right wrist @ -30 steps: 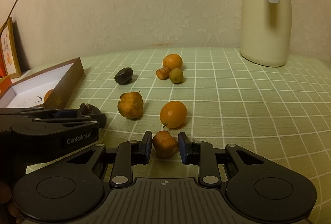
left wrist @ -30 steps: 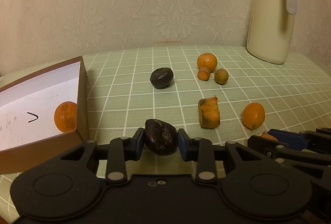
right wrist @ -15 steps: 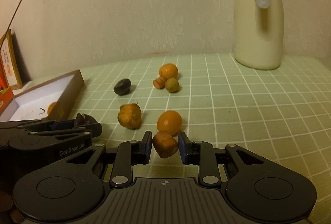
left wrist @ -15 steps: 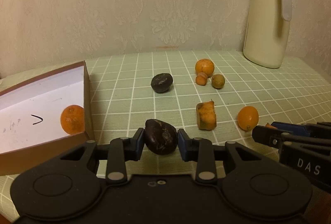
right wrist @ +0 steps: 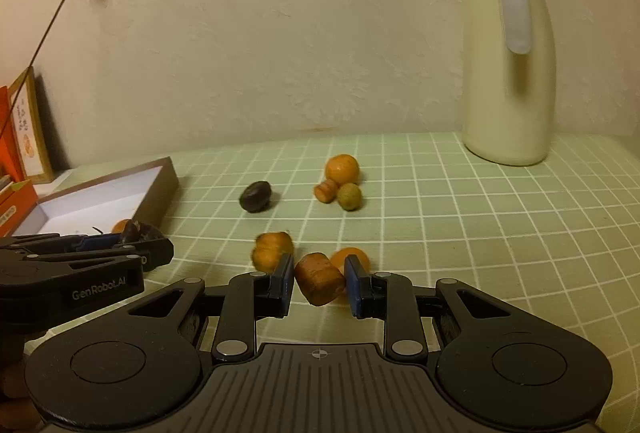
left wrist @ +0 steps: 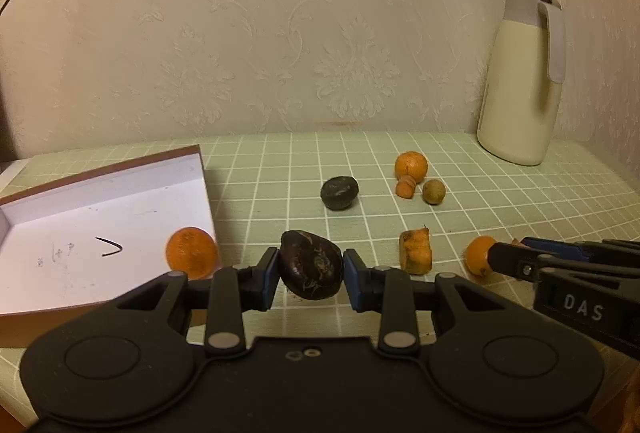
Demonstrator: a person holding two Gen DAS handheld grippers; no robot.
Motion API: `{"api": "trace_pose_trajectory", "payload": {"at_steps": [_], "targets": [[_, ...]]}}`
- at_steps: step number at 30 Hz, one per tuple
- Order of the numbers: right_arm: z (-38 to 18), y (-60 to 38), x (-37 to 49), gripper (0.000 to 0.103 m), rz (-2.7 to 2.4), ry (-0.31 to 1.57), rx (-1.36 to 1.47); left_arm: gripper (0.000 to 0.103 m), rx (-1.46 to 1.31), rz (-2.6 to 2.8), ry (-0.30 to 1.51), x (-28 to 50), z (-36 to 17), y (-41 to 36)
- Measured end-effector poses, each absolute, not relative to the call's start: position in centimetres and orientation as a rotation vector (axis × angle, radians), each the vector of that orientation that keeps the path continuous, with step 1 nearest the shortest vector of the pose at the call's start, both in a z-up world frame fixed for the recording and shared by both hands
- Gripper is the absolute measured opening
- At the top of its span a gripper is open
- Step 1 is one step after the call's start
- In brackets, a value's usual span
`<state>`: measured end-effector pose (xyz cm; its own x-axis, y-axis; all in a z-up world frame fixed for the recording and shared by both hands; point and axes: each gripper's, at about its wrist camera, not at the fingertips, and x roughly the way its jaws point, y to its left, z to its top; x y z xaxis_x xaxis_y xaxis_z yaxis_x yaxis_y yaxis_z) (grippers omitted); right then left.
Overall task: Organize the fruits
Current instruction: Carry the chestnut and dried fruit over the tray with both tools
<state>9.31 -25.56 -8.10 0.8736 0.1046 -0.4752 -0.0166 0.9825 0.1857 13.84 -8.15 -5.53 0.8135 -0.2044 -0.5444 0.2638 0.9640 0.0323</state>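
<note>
Dark, wrinkled fruit (left wrist: 311,265) sits clamped in the left tool (left wrist: 310,279) near the box (left wrist: 100,193) — looks light and soft; right tool (right wrist: 319,283) pinches 1 orange stub (right wrist: 319,278) mid-body above the bench (right wrist: 460,233).

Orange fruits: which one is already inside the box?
The round orange fruit against the box's right inner wall. The other orange pieces all lie out on the green checked tablecloth.

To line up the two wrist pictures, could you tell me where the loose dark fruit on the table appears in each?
Left wrist: dark fruit, centre, right of the box.
Right wrist: dark fruit, left of centre, right of the box.
Shared landmark: cream jug, far right.
</note>
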Motion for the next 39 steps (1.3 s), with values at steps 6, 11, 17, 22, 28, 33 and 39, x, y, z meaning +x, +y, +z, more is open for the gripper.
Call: {"api": "trace_pose_trajectory", "payload": {"at_steps": [6, 11, 17, 22, 28, 33, 39], "targets": [[-7.2, -24.0, 9.3, 0.028, 0.1, 0.483, 0.177, 0.024, 0.093, -0.226, 0.545, 13.0, -4.3, -6.4], [-6.0, -22.0, 9.3, 0.028, 0.146, 0.449, 0.17, 0.024, 0.079, -0.196, 0.515, 12.0, -3.0, -4.4], [-4.6, -19.1, 9.4, 0.028, 0.208, 0.401, 0.149, 0.024, 0.048, -0.132, 0.494, 11.2, -1.9, -1.3], [-3.7, -16.6, 9.6, 0.028, 0.264, 0.36, 0.144, 0.024, 0.024, -0.073, 0.479, 10.8, -1.3, 1.1], [-2.9, -13.9, 10.0, 0.028, 0.324, 0.332, 0.139, 0.024, 0.001, -0.007, 0.464, 10.1, -0.6, 4.2], [-2.6, -11.9, 10.3, 0.028, 0.375, 0.319, 0.138, 0.024, -0.02, 0.053, 0.452, 9.4, -0.3, 6.8], [-2.3, -9.2, 10.2, 0.028, 0.435, 0.287, 0.122, 0.024, -0.044, 0.124, 0.443, 8.6, 0.0, 9.7]]}}
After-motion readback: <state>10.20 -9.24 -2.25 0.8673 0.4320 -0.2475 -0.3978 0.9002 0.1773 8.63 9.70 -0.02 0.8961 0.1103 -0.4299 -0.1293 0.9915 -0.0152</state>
